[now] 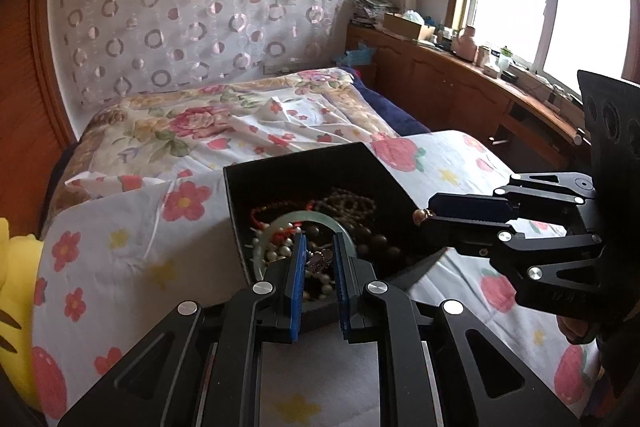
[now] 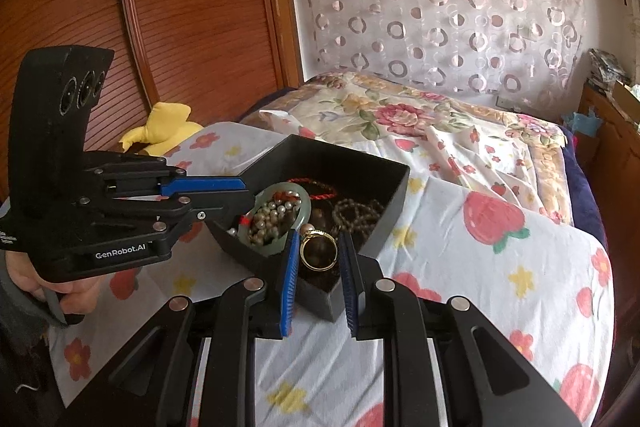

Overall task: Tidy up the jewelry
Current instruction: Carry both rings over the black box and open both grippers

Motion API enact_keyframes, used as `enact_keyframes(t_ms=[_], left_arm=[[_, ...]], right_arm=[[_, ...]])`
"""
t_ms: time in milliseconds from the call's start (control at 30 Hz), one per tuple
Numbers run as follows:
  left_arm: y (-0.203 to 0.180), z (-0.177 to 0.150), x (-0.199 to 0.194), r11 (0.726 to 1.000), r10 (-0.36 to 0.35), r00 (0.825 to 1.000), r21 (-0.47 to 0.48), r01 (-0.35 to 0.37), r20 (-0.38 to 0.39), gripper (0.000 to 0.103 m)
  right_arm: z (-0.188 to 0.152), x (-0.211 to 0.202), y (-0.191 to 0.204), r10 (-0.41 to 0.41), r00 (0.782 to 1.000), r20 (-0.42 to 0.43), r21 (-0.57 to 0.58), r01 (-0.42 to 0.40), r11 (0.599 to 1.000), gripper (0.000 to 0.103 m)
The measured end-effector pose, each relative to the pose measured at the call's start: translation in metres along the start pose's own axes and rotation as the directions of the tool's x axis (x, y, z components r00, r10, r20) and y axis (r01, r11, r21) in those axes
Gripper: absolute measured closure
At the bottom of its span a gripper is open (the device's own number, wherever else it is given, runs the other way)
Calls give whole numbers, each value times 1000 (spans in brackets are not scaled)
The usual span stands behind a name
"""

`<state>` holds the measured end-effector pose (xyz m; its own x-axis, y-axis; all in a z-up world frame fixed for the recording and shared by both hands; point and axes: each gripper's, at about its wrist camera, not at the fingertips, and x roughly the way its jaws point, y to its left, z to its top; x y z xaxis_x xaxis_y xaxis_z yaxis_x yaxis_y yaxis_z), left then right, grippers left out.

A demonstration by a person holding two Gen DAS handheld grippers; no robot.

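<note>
A black open box (image 1: 280,169) (image 2: 394,183) sits on the flowered bedsheet. It holds a pale green jade bangle (image 1: 308,217) (image 2: 306,209), a white pearl string (image 2: 270,219), a red cord bracelet (image 2: 320,193) and dark bead strands (image 1: 376,245). My left gripper (image 1: 319,247) is over the box's near edge, shut on a small pinkish metal piece (image 1: 318,261). It shows in the right wrist view (image 2: 246,193) too. My right gripper (image 2: 320,249) is shut on a gold ring (image 2: 319,251) with a pearl. It reaches in from the right in the left wrist view (image 1: 430,217).
The bed (image 1: 120,251) is covered by a strawberry and flower sheet, with a crumpled floral quilt (image 1: 208,123) behind. A yellow plush toy (image 2: 166,131) lies at the left. A wooden cabinet (image 1: 460,87) with clutter runs under the window at the right.
</note>
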<state>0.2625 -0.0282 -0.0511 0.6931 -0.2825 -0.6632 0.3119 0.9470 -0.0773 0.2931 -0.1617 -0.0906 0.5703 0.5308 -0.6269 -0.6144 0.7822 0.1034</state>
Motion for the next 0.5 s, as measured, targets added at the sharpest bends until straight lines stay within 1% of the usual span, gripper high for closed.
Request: enact_keyframes(t_ms=[367, 500], left_arm=[[4, 5, 4, 1000, 3, 1000, -2, -3, -1, 90], [6, 7, 6, 1000, 8, 1000, -2, -8, -3, 90]], right_arm=[[2, 12, -1, -3, 1000, -11, 10, 3, 1000, 80], [3, 11, -2, -7, 1000, -6, 8, 7, 1000, 78]])
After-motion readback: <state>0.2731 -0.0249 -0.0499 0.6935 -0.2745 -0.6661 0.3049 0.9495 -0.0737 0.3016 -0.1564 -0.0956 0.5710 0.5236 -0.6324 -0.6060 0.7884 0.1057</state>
